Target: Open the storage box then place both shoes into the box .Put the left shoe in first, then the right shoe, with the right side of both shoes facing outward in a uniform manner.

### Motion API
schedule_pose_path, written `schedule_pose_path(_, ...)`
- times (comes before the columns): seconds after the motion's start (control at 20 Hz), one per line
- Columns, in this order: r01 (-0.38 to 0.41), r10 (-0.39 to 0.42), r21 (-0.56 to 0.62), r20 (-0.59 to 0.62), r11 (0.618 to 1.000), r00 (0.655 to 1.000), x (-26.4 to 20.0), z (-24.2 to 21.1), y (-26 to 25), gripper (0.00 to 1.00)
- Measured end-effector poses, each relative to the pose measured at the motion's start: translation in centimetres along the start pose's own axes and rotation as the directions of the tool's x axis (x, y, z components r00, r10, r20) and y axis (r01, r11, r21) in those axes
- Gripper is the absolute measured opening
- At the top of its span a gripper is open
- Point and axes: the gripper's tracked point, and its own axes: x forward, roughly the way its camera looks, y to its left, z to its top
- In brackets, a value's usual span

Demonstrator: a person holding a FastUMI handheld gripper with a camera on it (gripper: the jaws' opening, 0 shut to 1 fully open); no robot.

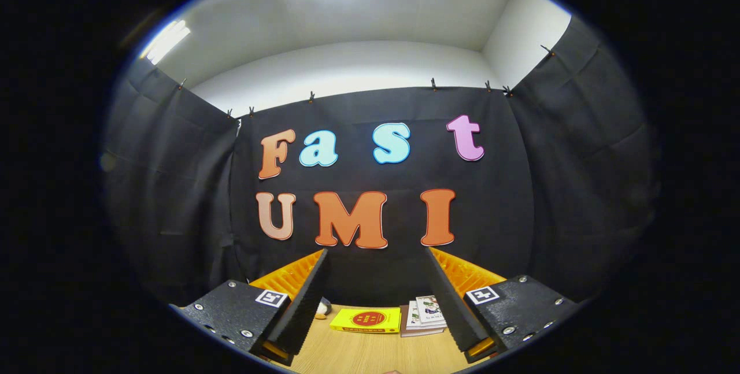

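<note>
My gripper point(377, 299) is held high and level, facing the black cloth wall of the booth. Its two fingers point(303, 299) stand wide apart, open, with nothing between them. Their black ribbed pads point(451, 299) face each other and orange backing shows behind them. Past the left finger a small part of a rounded object point(322, 307) peeks out on the wooden table point(358, 351); I cannot tell what it is.
On the wooden table beyond the fingers lies a yellow book point(366, 320) with a red circle on its cover. Right of it is a small stack of books point(425, 315) with a white cover on top. Black cloth walls close the booth on three sides.
</note>
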Motion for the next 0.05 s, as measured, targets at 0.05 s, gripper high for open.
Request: schedule_pose_path(0.05, 0.002, -0.002, -0.003, 0.001, 1.0, 1.0, 0.1, -0.11, -0.01, 0.96)
